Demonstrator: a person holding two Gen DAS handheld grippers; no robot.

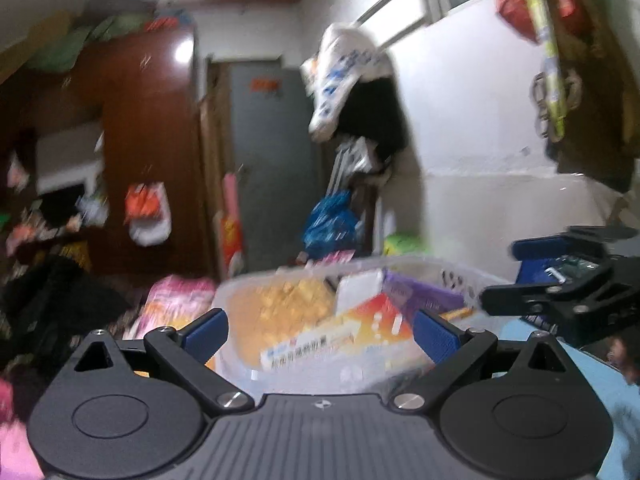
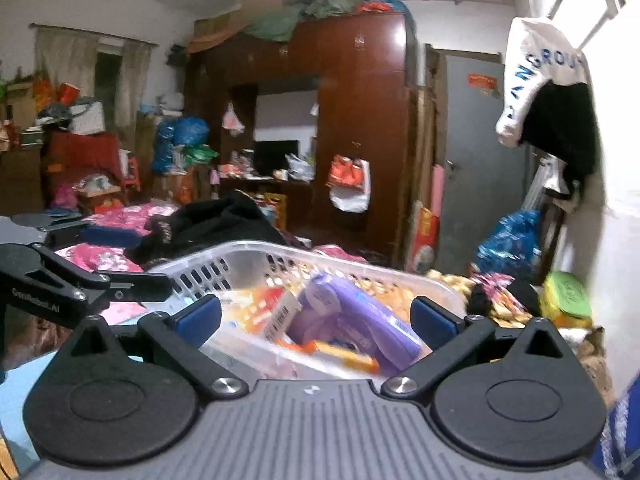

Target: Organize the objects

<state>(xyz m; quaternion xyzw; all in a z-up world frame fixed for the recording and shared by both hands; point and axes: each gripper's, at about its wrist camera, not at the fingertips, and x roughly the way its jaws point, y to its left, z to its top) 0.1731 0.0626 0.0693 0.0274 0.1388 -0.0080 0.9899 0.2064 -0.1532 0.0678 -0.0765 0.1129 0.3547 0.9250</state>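
Right wrist view: both claws, right claw (image 2: 316,316) and left claw (image 1: 320,330), released over the basket (image 2: 248,254); a hanging bag (image 2: 532,76) reads "GROU".

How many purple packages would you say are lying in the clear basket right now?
1: the purple package lies toward the right side of the clear basket, among orange boxes; others may be hidden beneath.

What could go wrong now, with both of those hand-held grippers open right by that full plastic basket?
1. The clear basket is heaped; the purple packet lies on top and could slide out if the basket is nudged.
2. The left hand-held gripper and the right hand-held gripper are close together and might bump.
3. The left view is blurred, suggesting fast motion, so a grab may miss.
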